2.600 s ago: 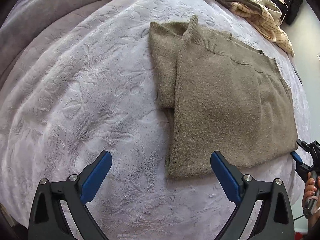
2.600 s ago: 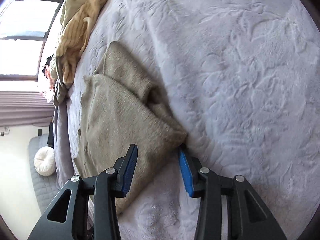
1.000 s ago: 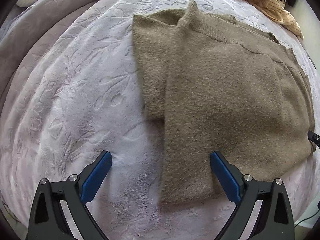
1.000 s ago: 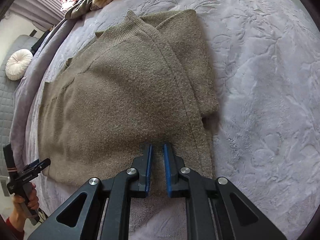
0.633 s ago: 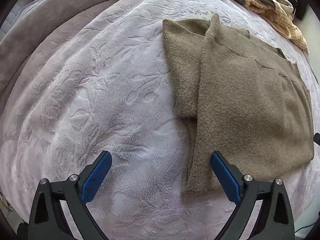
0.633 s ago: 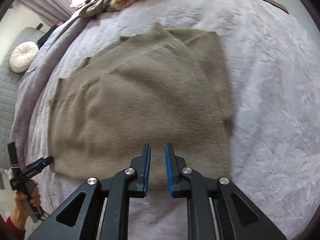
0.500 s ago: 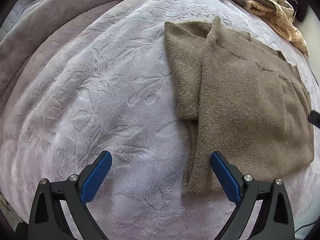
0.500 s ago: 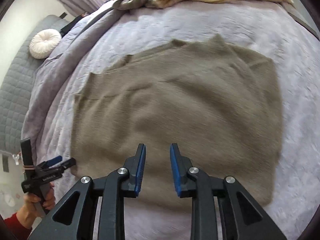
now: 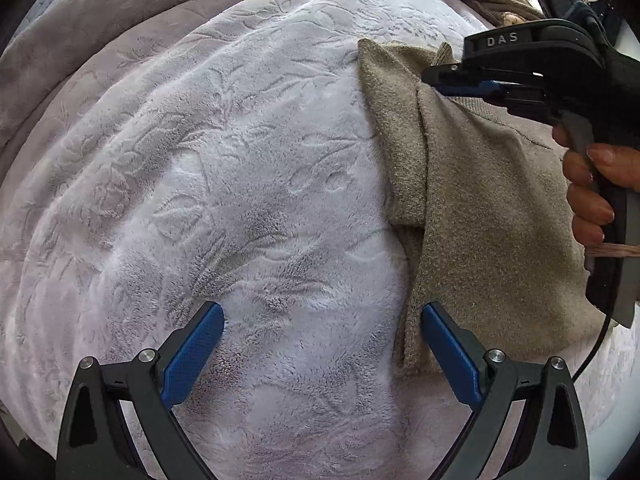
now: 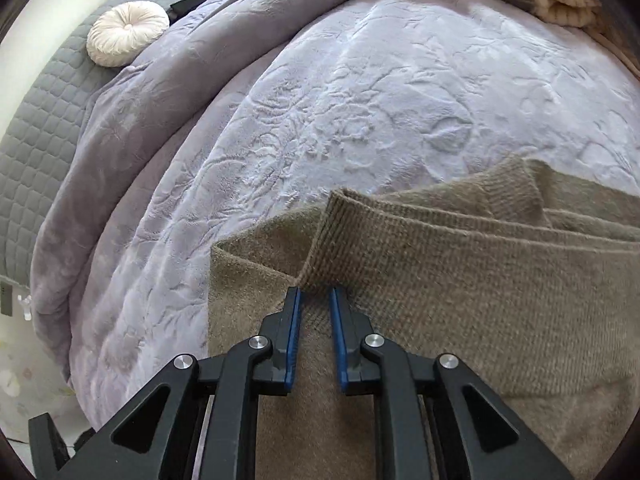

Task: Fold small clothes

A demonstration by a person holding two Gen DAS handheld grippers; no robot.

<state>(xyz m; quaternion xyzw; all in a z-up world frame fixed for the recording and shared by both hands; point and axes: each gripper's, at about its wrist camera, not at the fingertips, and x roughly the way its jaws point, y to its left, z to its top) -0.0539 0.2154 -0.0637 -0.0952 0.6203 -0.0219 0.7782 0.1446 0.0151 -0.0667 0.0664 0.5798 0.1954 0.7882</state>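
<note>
An olive-brown knitted sweater (image 9: 480, 208) lies partly folded on the lavender plush blanket (image 9: 240, 160). My left gripper (image 9: 320, 344) is open and empty, low over the blanket, with its right finger beside the sweater's lower left hem. My right gripper (image 10: 314, 300) has its jaws nearly shut around a raised fold of the sweater (image 10: 460, 280) near the neckline. In the left wrist view the right gripper (image 9: 440, 76) sits over the sweater's top edge, held by a hand.
A round cream cushion (image 10: 126, 32) rests on a grey quilted surface (image 10: 36, 140) at far left. A pile of other clothes (image 10: 560, 0) lies at the blanket's far edge. The bed edge drops off at the lower left.
My right gripper has moved across the sweater to its neckline edge and closed in on a fold. It now appears in the left wrist view. My left gripper stays open near the hem.
</note>
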